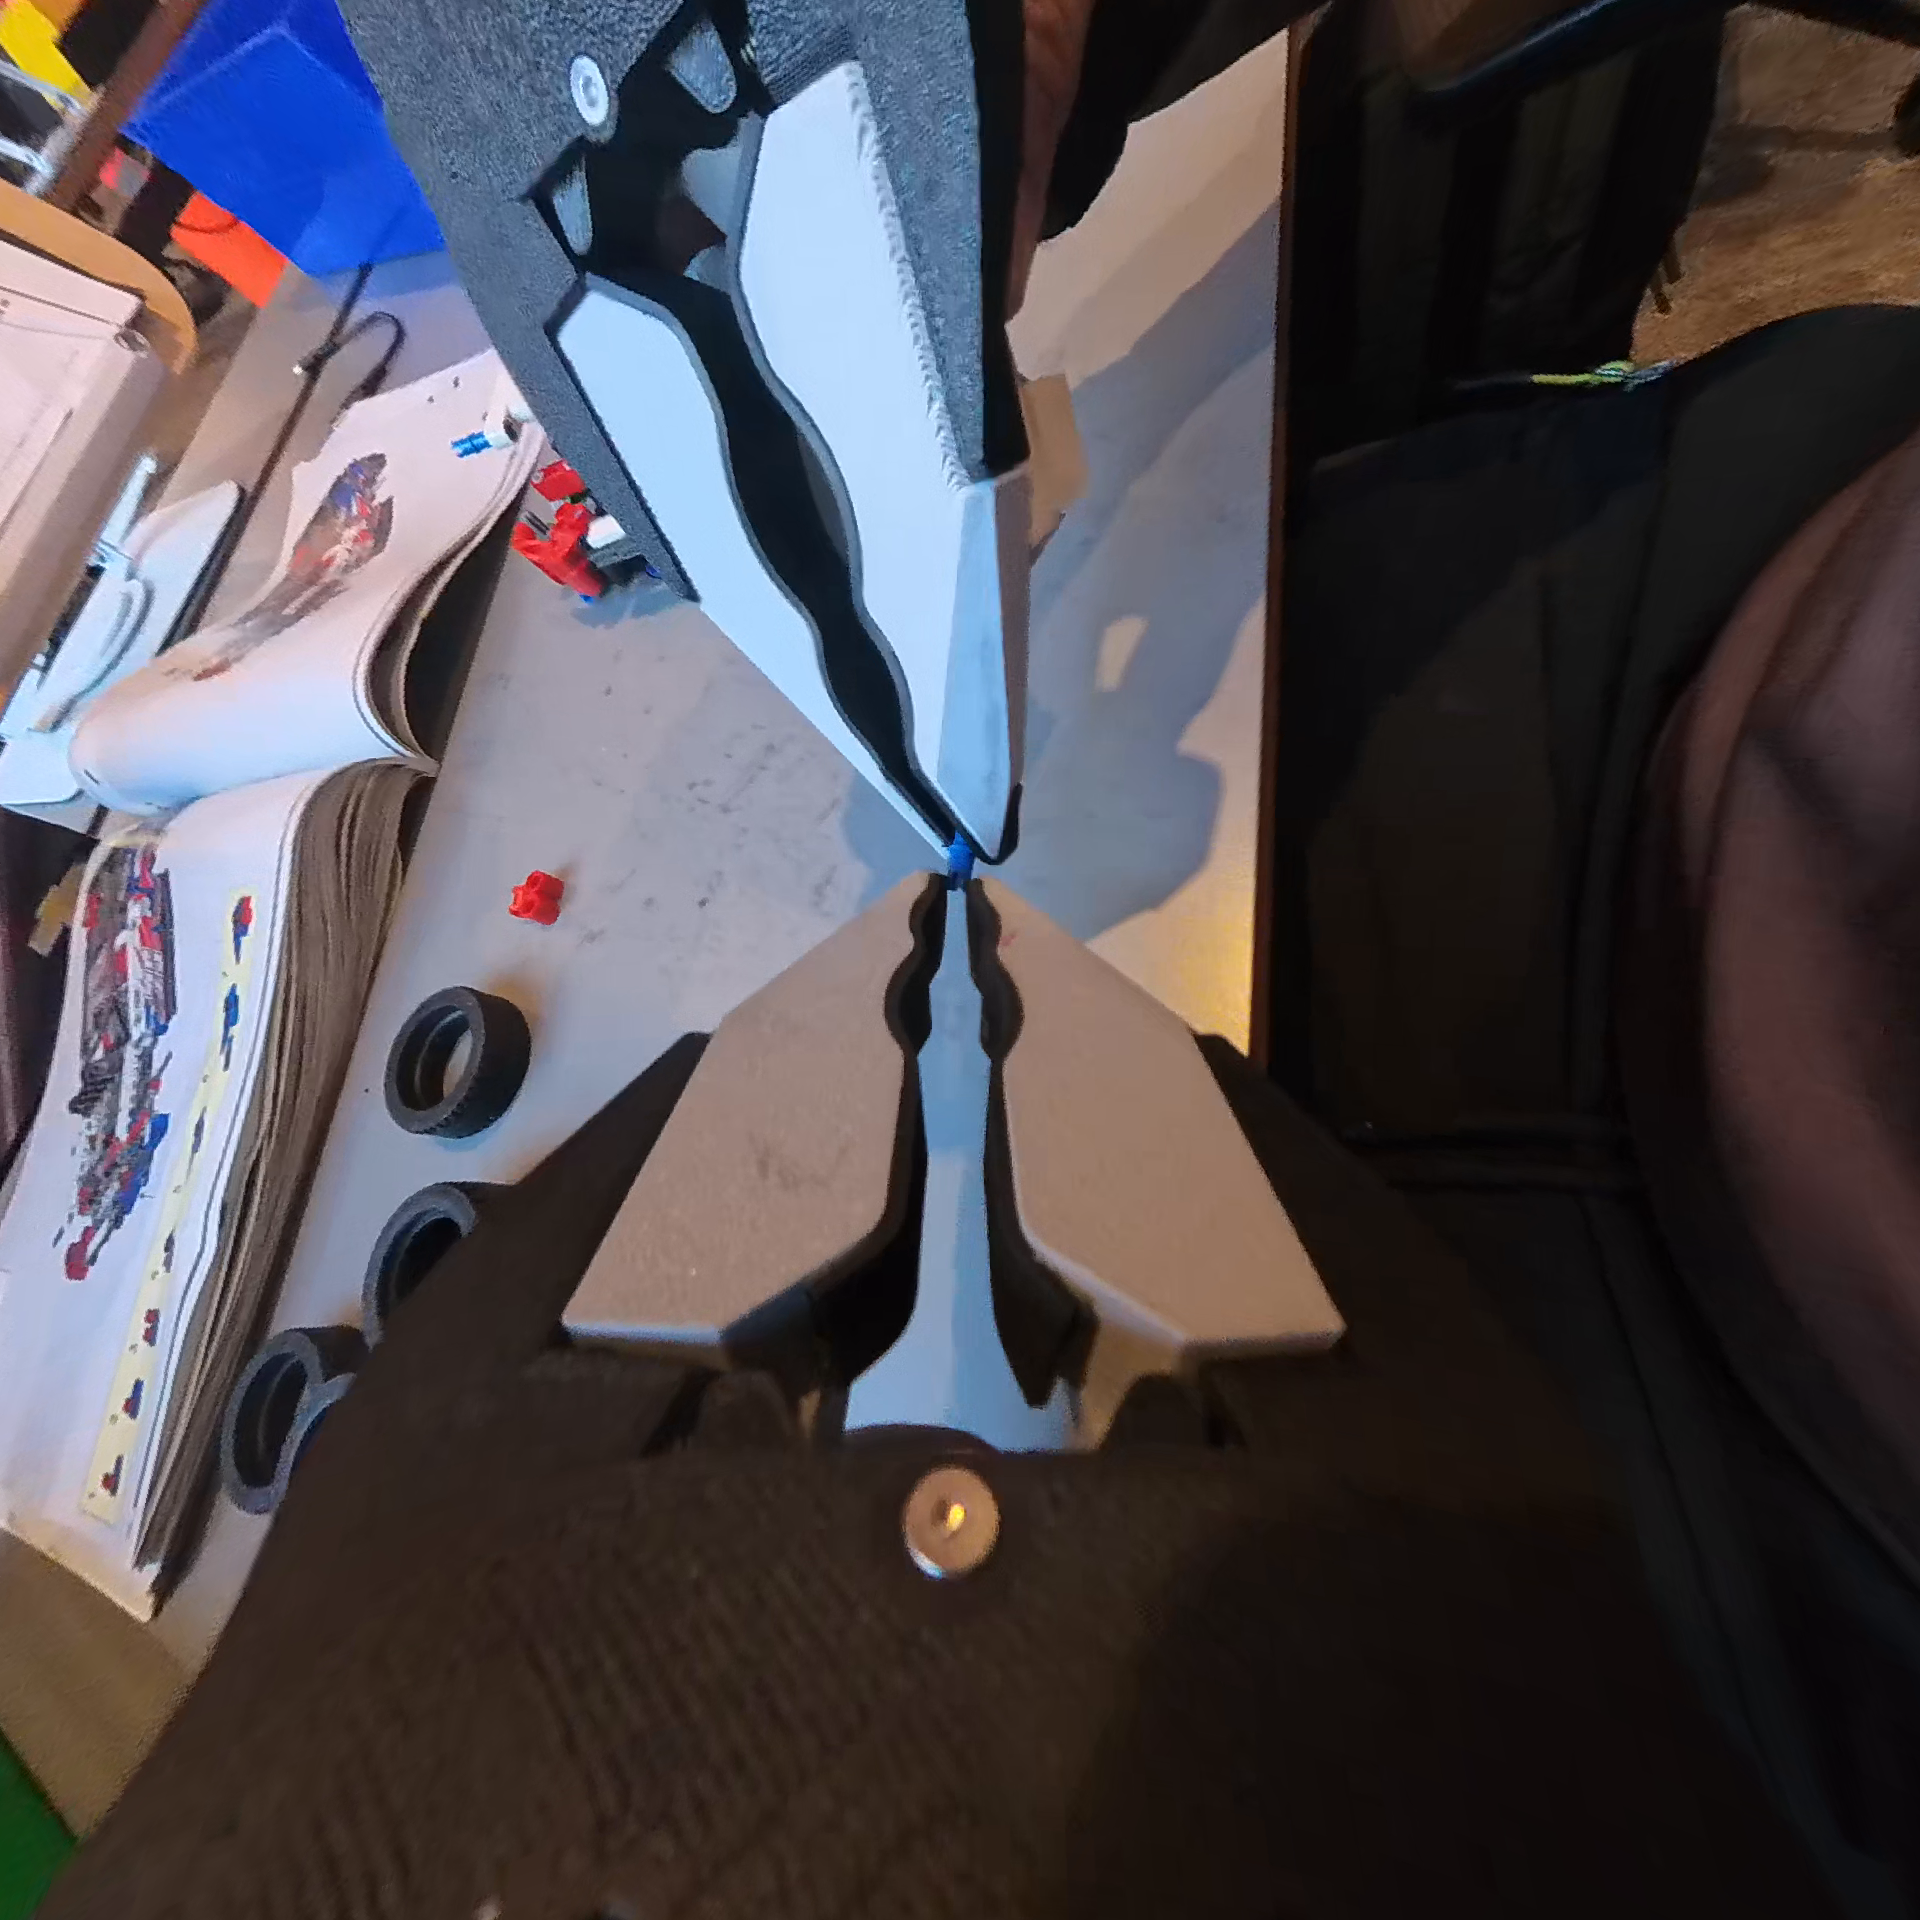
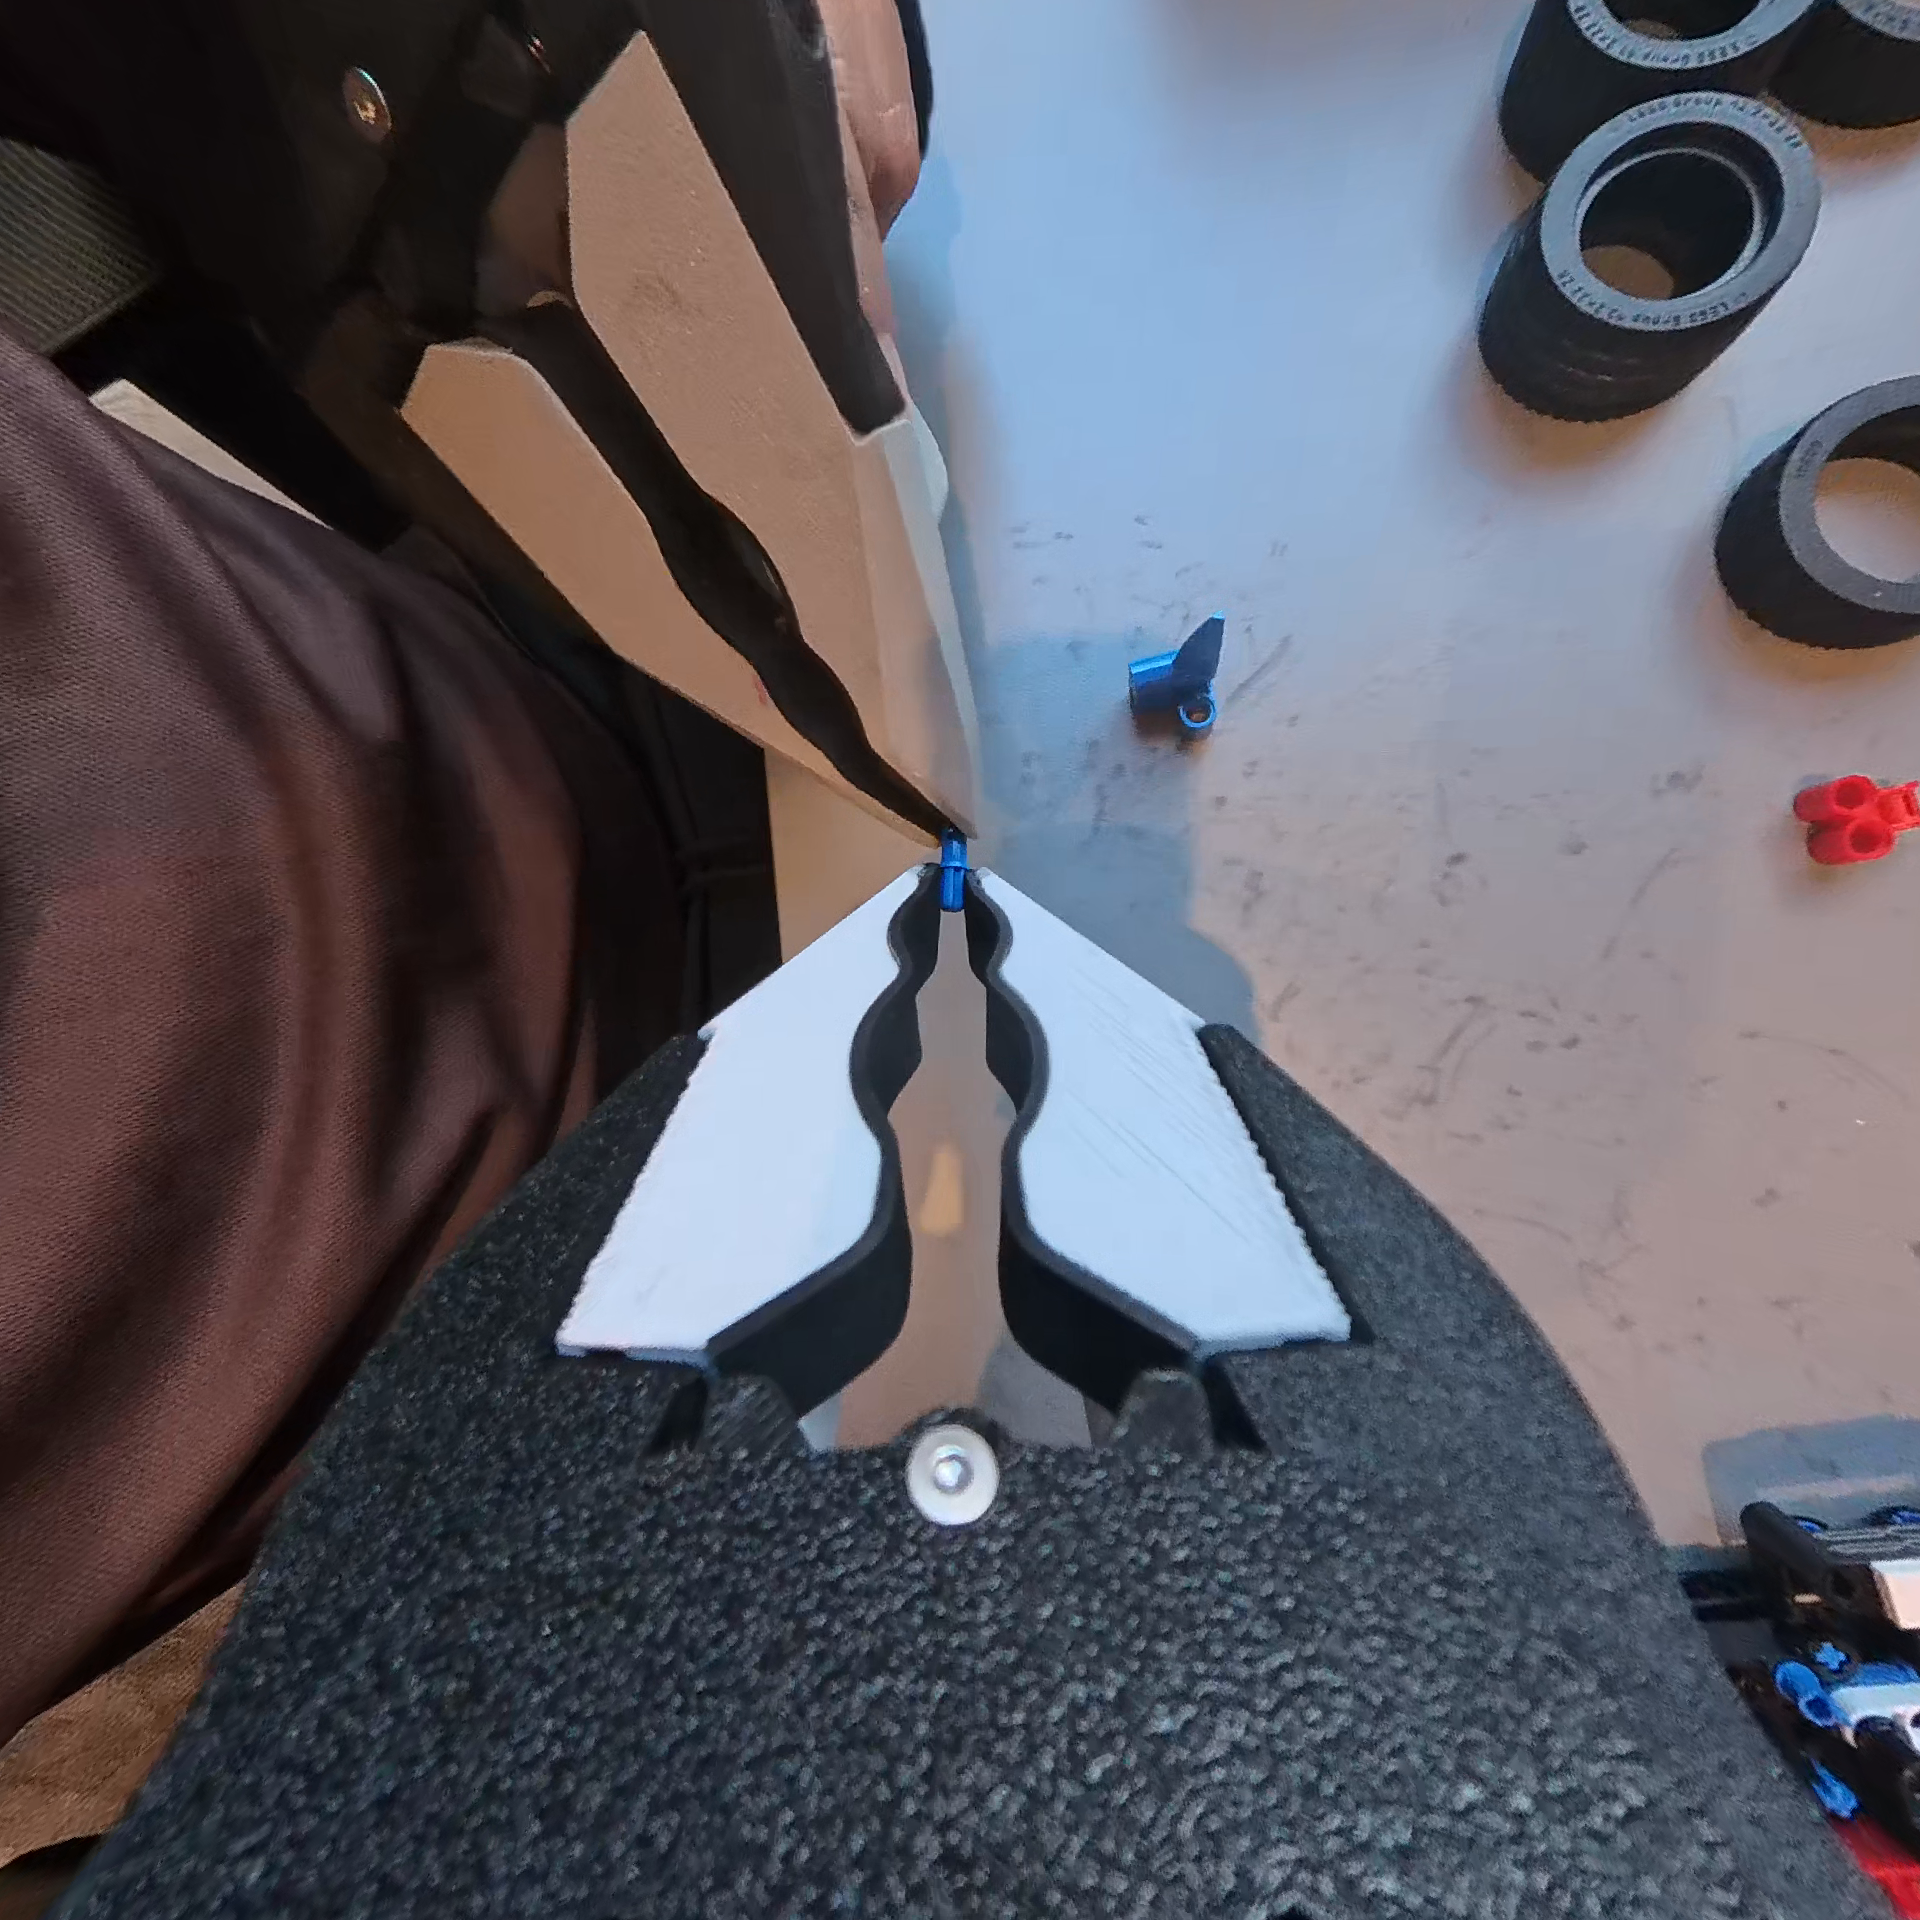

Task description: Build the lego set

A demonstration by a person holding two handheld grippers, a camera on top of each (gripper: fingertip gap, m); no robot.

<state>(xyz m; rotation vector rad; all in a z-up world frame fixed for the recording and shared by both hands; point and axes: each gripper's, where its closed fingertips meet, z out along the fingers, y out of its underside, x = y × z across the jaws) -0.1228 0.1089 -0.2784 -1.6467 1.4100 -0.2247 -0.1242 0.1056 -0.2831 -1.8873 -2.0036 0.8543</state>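
You are pinching a small blue pin [image 2: 951,881] tip to tip: your right tool [image 2: 951,885] is clenching one end of the pin and your left tool [image 1: 951,888] is closing on the other, so the pin's long axis is running straight from one tool's tips to the other's. The pin is hanging above the table [image 2: 1403,935] near its edge, with a blue piece [image 2: 1179,675], a red connector [image 2: 1849,819] and black tyres [image 2: 1652,249] lying farther out from the pin.
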